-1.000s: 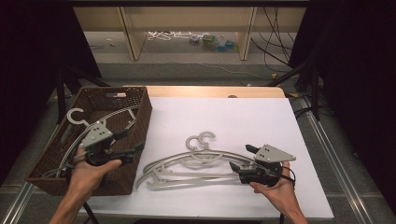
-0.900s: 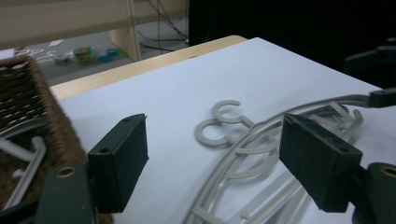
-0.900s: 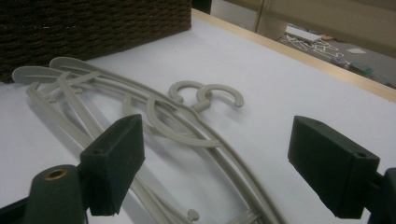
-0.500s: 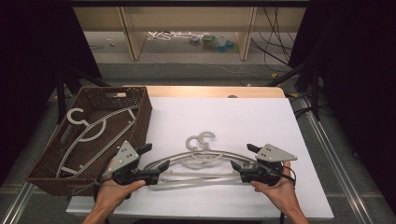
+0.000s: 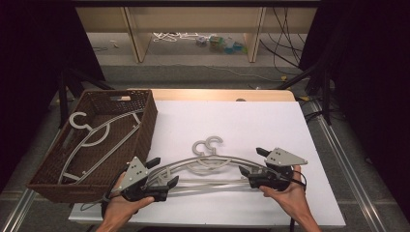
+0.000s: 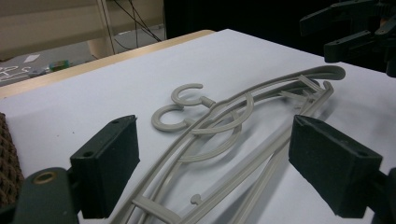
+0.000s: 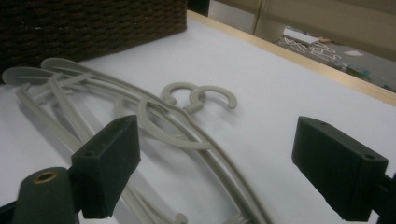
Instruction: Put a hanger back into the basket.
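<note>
Two grey plastic hangers (image 5: 208, 166) lie stacked on the white table (image 5: 241, 121), hooks pointing away from me. My left gripper (image 5: 165, 170) is open at their left end, and in the left gripper view the hanger arms (image 6: 224, 135) run between its spread jaws (image 6: 212, 140). At the right end my right gripper (image 5: 250, 160) is also open, straddling the hangers (image 7: 187, 126) in the right gripper view (image 7: 215, 135). Neither gripper has closed on anything. The right gripper (image 6: 355, 28) also shows at the far end in the left gripper view.
A dark wicker basket (image 5: 145, 121) stands at the table's left and holds more grey hangers (image 5: 92, 137). Its side (image 7: 93, 23) is visible in the right gripper view. Beyond the table's far wooden edge (image 5: 217, 94) are shelves and floor clutter.
My left gripper has come out of the basket, empty, and moved right to the left end of the hangers on the table. The right gripper has stayed put.
</note>
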`<state>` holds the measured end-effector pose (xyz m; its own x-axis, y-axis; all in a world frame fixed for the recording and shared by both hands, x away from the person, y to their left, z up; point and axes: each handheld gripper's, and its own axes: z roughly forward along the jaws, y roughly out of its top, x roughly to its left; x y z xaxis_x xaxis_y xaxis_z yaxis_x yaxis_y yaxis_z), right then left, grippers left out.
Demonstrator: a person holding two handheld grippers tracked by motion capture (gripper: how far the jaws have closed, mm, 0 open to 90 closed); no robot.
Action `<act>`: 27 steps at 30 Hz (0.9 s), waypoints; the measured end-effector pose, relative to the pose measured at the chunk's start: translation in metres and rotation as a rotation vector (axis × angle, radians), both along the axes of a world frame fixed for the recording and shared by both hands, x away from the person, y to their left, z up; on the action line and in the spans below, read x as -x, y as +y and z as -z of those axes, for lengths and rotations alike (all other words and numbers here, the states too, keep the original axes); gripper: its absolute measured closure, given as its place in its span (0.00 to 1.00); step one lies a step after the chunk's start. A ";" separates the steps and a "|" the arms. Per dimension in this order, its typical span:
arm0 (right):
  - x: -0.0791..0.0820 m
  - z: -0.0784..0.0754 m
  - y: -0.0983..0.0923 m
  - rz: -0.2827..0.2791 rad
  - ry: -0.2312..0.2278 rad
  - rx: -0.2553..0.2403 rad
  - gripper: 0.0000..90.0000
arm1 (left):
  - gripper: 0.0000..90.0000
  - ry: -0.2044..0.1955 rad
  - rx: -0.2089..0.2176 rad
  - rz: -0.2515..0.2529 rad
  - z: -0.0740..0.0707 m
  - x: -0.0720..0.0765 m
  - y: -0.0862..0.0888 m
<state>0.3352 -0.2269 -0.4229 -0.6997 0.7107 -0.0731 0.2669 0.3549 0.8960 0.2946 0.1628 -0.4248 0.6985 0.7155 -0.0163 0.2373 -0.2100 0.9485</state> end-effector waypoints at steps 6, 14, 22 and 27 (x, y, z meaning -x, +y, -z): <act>-0.014 0.001 -0.004 -0.007 0.046 0.027 0.18 | 0.18 0.016 -0.012 -0.006 0.007 -0.001 -0.001; -0.044 0.014 0.001 -0.056 0.147 0.155 0.24 | 0.18 0.019 -0.025 0.001 0.011 0.002 -0.004; -0.065 0.019 0.019 -0.136 0.178 0.305 0.41 | 0.18 0.035 -0.023 -0.008 0.012 -0.001 -0.001; -0.074 0.028 0.028 -0.158 0.211 0.390 0.50 | 0.18 0.023 -0.023 0.013 0.013 0.001 -0.002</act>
